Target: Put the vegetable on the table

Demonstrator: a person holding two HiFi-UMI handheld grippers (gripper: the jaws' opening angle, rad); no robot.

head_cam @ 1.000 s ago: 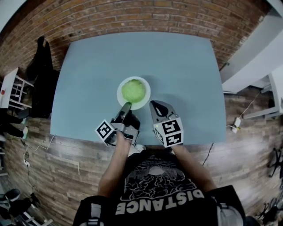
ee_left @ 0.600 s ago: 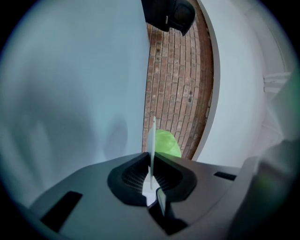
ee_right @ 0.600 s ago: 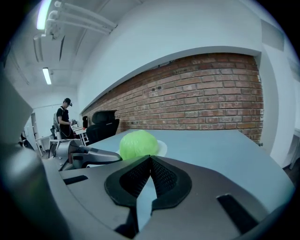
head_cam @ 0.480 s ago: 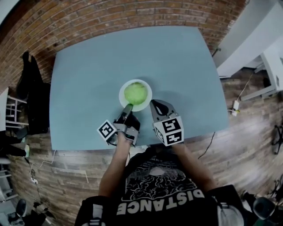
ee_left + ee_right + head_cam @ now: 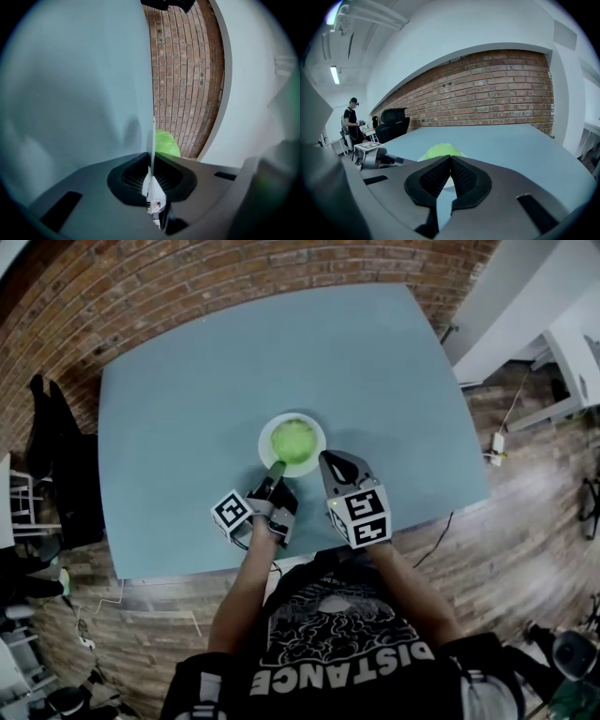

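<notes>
The left gripper (image 5: 275, 470) is pinching the near rim of the white plate (image 5: 263, 440). The right gripper (image 5: 330, 463) is sitting closed and empty. The green cabbage (image 5: 293, 439) is lying on that plate, by the table's (image 5: 187, 409) near edge. It is likely light, leafy and prone to rolling, so gripping across its widest part looks safest.

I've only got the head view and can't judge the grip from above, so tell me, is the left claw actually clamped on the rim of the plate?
Observer: Yes. The left gripper view shows the left claw shut on the thin rim of the plate, seen edge-on.
Operator: And the right claw, holding anything?
Observer: No. The right claw is shut, with nothing between its pads.
Operator: Anyone nearby?
Observer: The right gripper view shows a person standing past the left end of the table.
</notes>
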